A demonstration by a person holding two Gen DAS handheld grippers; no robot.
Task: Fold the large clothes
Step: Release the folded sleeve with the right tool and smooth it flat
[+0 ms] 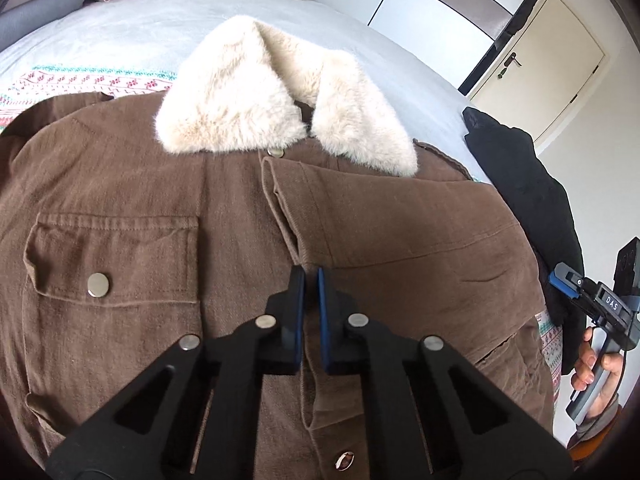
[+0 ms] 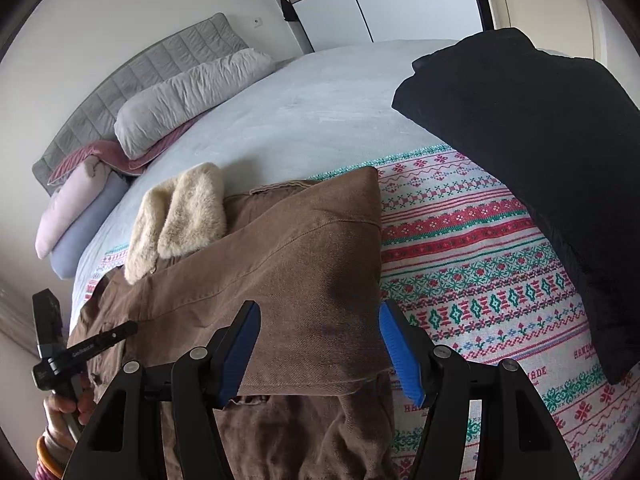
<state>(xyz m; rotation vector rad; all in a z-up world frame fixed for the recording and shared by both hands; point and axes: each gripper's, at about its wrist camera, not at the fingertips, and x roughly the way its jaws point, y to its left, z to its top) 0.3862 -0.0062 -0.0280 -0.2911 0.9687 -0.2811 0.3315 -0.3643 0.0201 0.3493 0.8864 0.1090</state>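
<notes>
Bed (image 2: pixel 320 112) carried a brown jacket (image 1: pixel 120 200); left hand-held gripper (image 1: pixel 311 280) was pressed together, right hand-held gripper (image 2: pixel 320 344) spread over its sleeve (image 2: pixel 304 280).

1. Both views are evenly lit by soft, bright daylight; no glare is seen.
2. Straight lines are bent by fisheye distortion, and the corners are cut off by a dark vignette.
3. A faint shadow is cast on the brown jacket (image 2: pixel 312 280).
4. Focus is kept sharp throughout.
</notes>
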